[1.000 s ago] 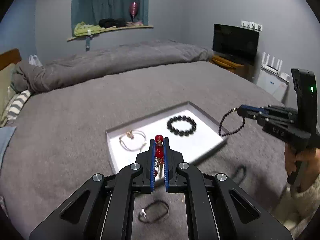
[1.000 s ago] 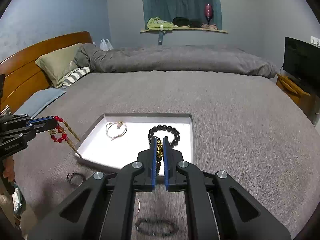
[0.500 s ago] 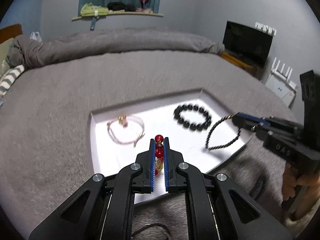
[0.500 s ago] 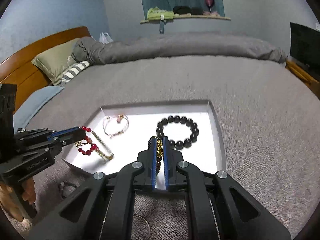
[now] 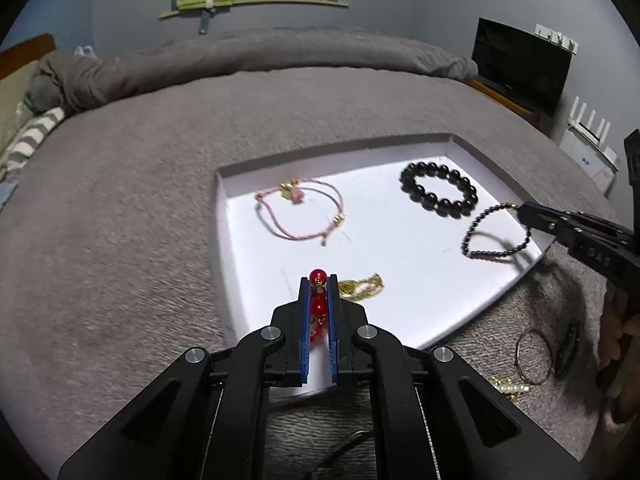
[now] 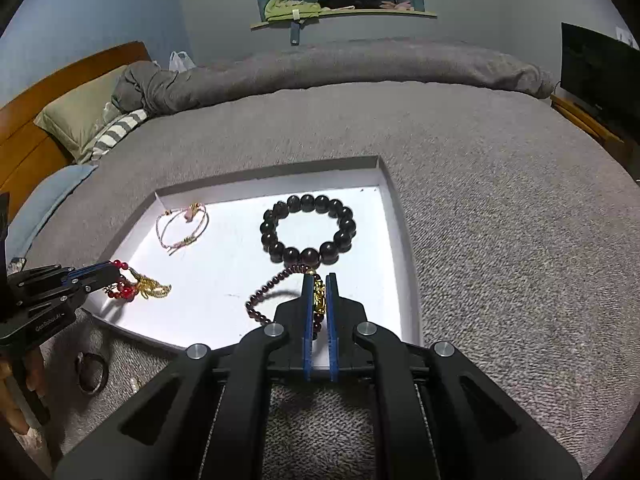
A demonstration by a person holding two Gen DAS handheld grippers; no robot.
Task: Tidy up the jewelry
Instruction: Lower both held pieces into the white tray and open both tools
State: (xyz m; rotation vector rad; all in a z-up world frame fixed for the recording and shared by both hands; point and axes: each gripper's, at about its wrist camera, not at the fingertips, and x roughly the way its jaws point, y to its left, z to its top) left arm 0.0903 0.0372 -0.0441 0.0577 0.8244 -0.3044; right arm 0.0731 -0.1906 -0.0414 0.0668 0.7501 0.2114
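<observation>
A white tray lies on the grey bed; it also shows in the right wrist view. In it lie a pink cord bracelet and a large black bead bracelet. My left gripper is shut on a red bead bracelet, whose gold tassel touches the tray floor at the near left. My right gripper is shut on a small dark bead bracelet by its gold charm, low over the tray's near right, just before the black bead bracelet.
Loose pieces lie on the blanket in front of the tray: a thin hoop, a gold-and-pearl piece and a dark ring. A rolled duvet, pillows and a TV lie beyond.
Both grippers have moved forward and down over the tray with their bracelets. The red bracelet's tassel now rests on the tray floor. The dark bracelet hangs lower over the tray.
</observation>
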